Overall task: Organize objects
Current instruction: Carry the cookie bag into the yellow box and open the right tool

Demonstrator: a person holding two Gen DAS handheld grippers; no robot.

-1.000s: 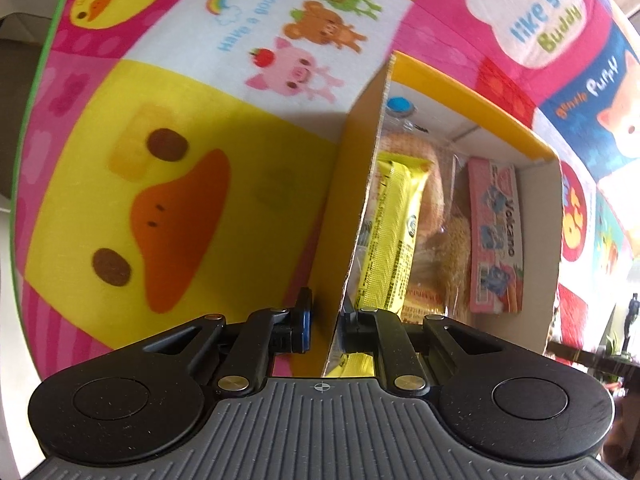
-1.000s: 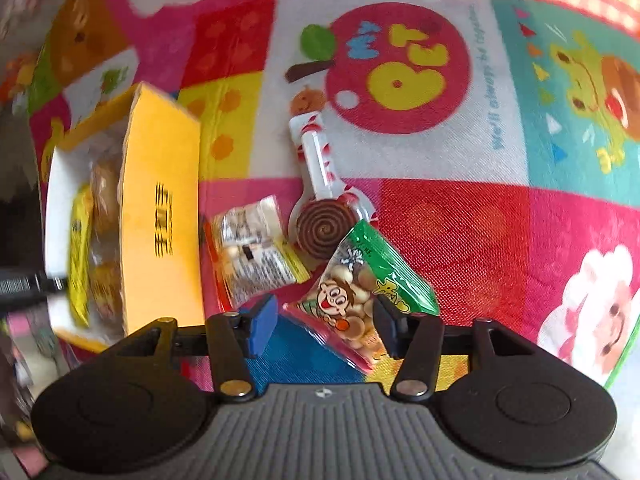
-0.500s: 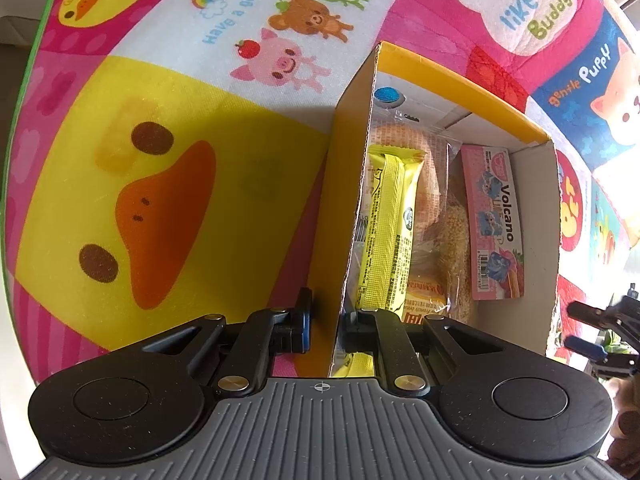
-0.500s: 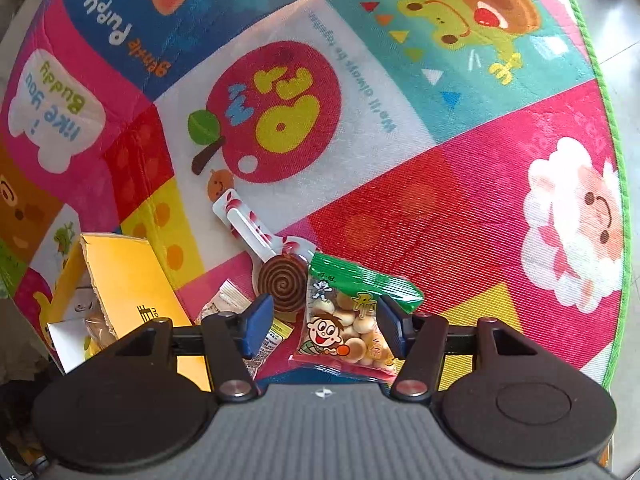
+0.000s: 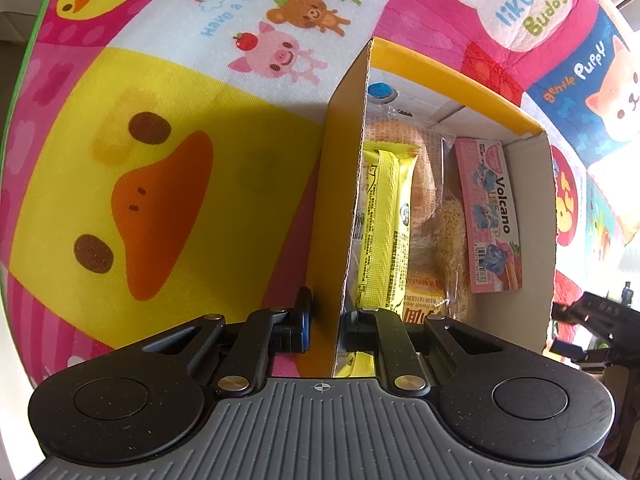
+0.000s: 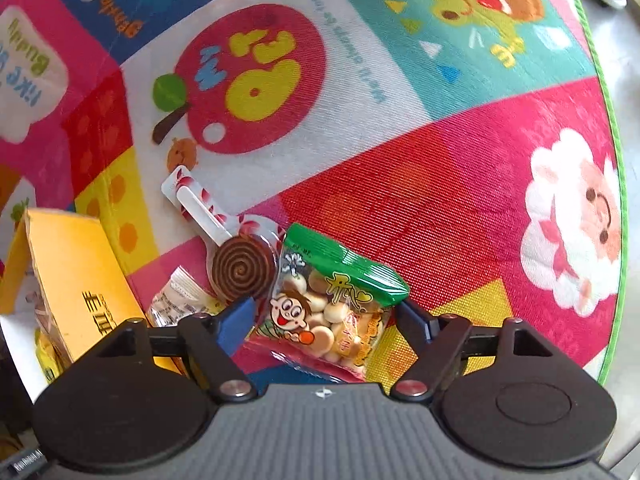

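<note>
A yellow cardboard box (image 5: 336, 184) stands open on the play mat; it also shows in the right wrist view (image 6: 68, 264). It holds a yellow wafer bar (image 5: 386, 224), a wrapped bun (image 5: 432, 184) and a pink Volcano pack (image 5: 490, 216). My left gripper (image 5: 325, 322) is shut on the box's left wall. My right gripper (image 6: 326, 314) is open, its fingers on either side of a green-topped bag of biscuit balls (image 6: 332, 304). A spiral chocolate lollipop (image 6: 240, 270) and a clear snack packet (image 6: 176, 300) lie just beyond.
The colourful cartoon play mat (image 6: 440, 200) covers the surface, with its green edge (image 6: 612, 184) at the right and bare floor past it. The other gripper (image 5: 592, 320) shows at the right edge of the left wrist view.
The right gripper swung away from the box and drew over the biscuit bag, which now sits between its fingers. The left gripper kept its hold on the box wall.
</note>
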